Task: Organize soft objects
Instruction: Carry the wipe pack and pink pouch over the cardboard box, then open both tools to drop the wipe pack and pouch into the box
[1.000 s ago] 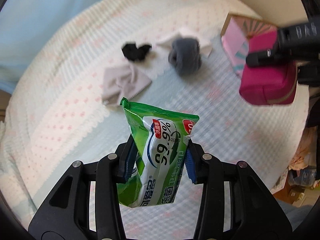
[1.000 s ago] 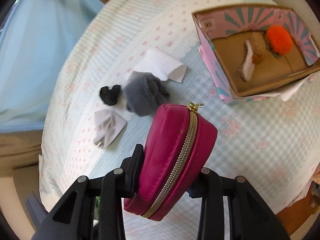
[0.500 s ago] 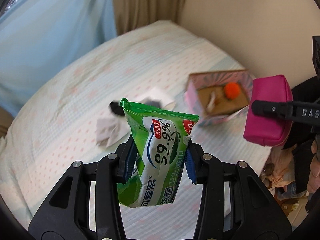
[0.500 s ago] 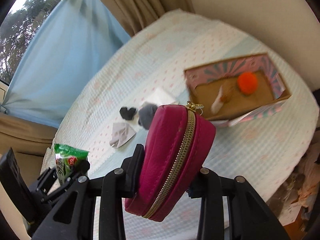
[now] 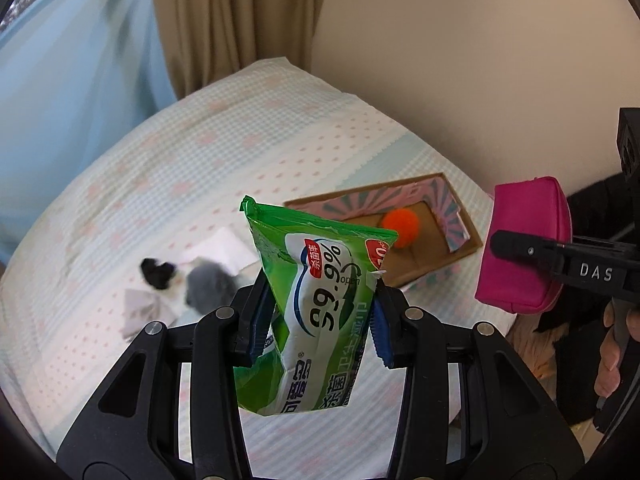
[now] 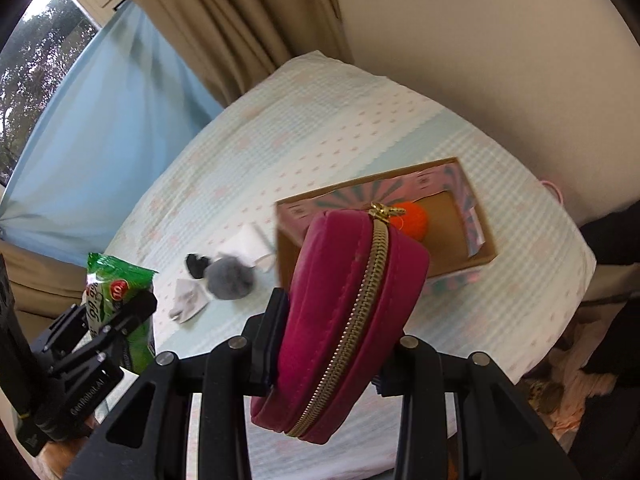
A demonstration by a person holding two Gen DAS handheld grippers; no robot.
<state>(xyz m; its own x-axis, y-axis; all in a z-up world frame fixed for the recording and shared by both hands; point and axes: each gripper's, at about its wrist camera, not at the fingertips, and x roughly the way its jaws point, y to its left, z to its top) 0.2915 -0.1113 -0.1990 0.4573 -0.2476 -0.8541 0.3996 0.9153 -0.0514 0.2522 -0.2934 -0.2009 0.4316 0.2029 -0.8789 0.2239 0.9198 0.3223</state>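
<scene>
While held well above the bed point(image 5: 224, 152), left gripper point(image 5: 318, 320) clamped on green wipes pack point(image 5: 316, 304), right gripper point(image 6: 328, 340) clamped on magenta pouch point(image 6: 344, 320), both short of cardboard box point(image 6: 456, 256); risked slippery pack sliding out, or pouch landing on box rim.

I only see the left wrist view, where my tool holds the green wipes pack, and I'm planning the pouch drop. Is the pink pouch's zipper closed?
Observer: Yes. The right wrist view shows the gold zipper on the pink pouch shut along its whole visible length, with the pull at the far end.
Operator: How does the right tool hold it?
Observer: The right tool clamps the pouch's two broad sides, with the zipper edge facing the camera and the pouch leaning right.
</scene>
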